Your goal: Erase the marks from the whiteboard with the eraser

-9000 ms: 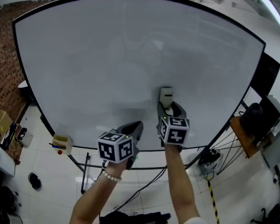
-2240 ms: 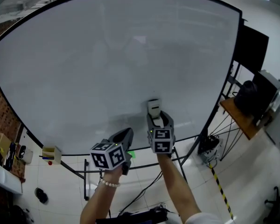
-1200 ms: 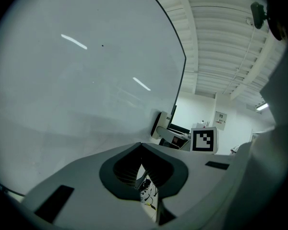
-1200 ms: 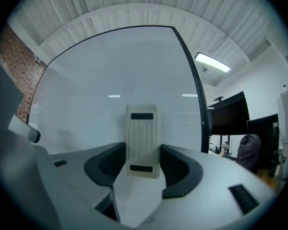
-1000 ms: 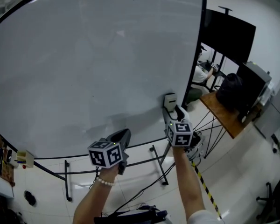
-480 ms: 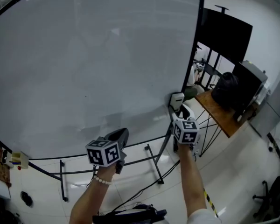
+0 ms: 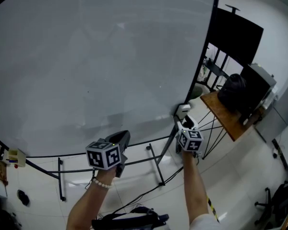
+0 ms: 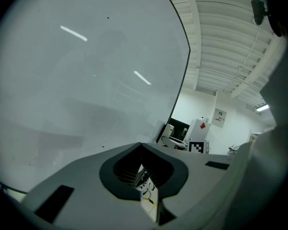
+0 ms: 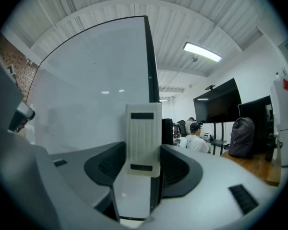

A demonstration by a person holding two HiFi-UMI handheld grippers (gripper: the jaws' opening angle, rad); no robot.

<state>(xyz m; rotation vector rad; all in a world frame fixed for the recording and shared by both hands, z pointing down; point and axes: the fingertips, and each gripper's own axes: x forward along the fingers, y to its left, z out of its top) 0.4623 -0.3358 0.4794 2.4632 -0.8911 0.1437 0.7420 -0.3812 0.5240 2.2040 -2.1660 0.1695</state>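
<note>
The big whiteboard (image 7: 96, 56) fills most of the head view; its surface looks wiped, with only a few tiny dark specks. My right gripper (image 7: 183, 115) is shut on the white eraser (image 7: 183, 110), which sits at the board's lower right corner by the black frame edge. In the right gripper view the ribbed eraser (image 9: 143, 140) stands upright between the jaws, against the board's right edge (image 9: 152, 104). My left gripper (image 7: 121, 139) hangs below the board's bottom edge, shut and holding nothing; its jaws (image 8: 141, 174) meet in the left gripper view.
The board stands on a black wheeled frame (image 7: 156, 164). To the right are a black monitor (image 7: 235, 37), a wooden table (image 7: 225, 114) with a dark backpack (image 7: 233, 92), and a seated person (image 9: 197, 138). A small marker box (image 7: 14, 157) hangs at the board's lower left.
The right gripper carried the eraser rightward along the board's lower part to its lower right corner. The left gripper stayed low, shut, drifting slightly with the view.
</note>
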